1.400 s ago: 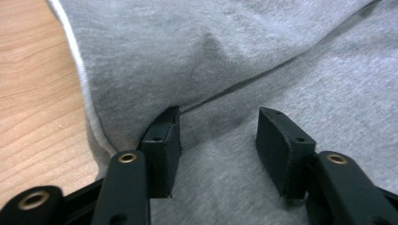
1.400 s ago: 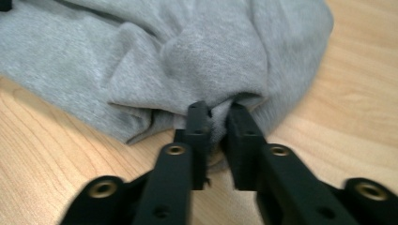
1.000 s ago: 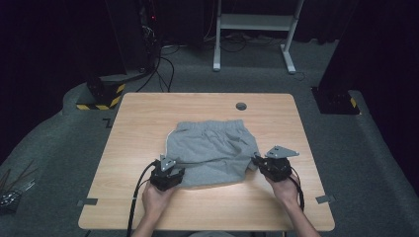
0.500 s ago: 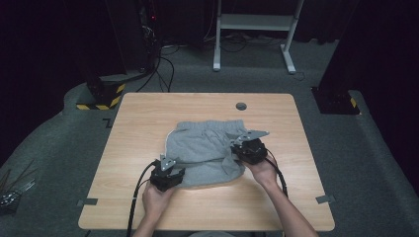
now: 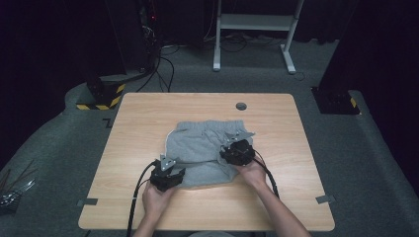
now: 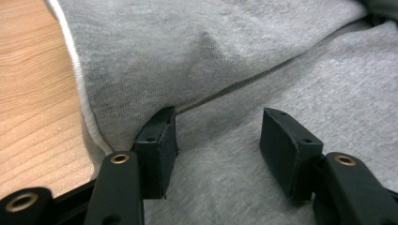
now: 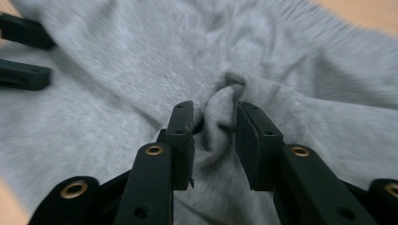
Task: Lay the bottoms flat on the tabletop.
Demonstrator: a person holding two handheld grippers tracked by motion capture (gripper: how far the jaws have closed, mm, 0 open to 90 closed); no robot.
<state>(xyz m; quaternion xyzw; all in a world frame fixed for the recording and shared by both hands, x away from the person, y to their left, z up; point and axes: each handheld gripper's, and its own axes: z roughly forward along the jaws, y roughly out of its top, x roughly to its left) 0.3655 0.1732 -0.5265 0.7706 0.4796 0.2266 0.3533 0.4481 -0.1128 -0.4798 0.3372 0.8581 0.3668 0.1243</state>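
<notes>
Place: a dim lab or recording studio.
Walls: black curtains all round.
Floor: grey carpet (image 5: 375,163) with loose black cables (image 5: 163,64).
Furniture: light wooden table (image 5: 148,118); white metal stand frame (image 5: 257,22).
Markings: yellow-and-black hazard-striped base (image 5: 99,101).

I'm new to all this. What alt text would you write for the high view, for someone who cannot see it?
A person at a wooden table works on grey shorts with a hand-held gripper in each hand. The left gripper rests at the shorts' near left edge; the right gripper sits on the cloth's right part. A dark floor with cables and a white stand lies beyond.
</notes>
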